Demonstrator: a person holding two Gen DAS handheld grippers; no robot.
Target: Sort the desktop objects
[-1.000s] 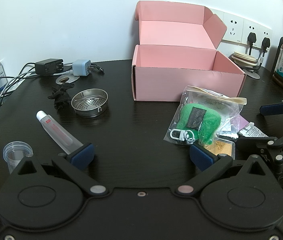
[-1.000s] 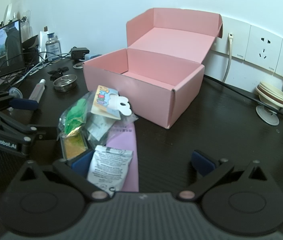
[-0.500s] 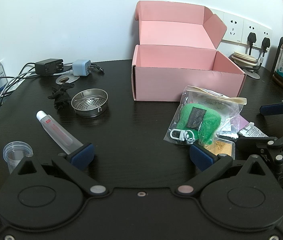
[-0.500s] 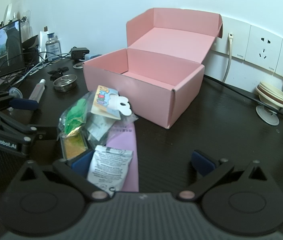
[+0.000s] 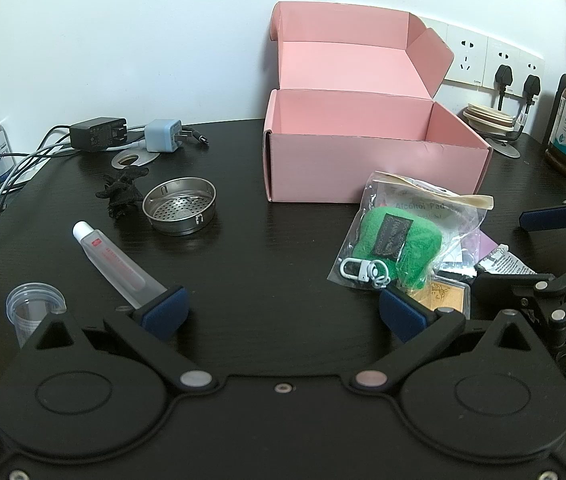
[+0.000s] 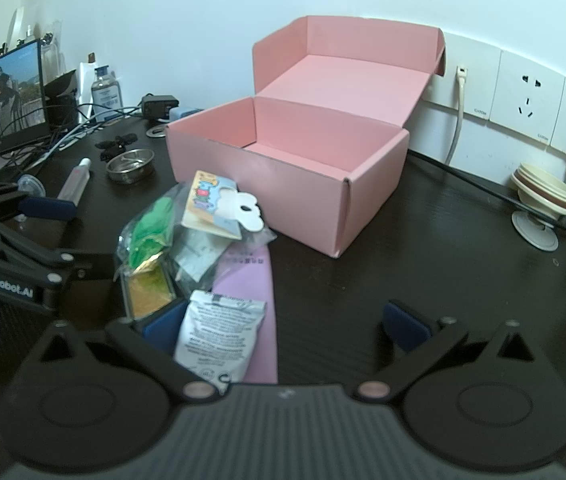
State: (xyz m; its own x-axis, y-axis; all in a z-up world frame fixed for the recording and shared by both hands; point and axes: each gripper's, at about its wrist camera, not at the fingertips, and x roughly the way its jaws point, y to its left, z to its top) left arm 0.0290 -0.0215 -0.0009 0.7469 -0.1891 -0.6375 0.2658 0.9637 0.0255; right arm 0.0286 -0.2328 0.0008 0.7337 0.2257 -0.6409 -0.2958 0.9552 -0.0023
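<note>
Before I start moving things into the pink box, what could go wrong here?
The packets overlap in a loose pile, so lifting one may drag others along. The clear tube lies right by the left gripper fingers, so it could roll if nudged. The plastic cup beside it looks easy to tip.

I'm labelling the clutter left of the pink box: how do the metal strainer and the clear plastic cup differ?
The metal strainer is shiny steel, opaque, with a perforated bottom; the clear plastic cup is see-through. The strainer is wide and shallow, the cup narrower and taller for its width. The strainer sits farther back, nearer the pink box; the cup stands at the near left, beside the left gripper. Both are round, upright and open-topped, and look empty.
</note>
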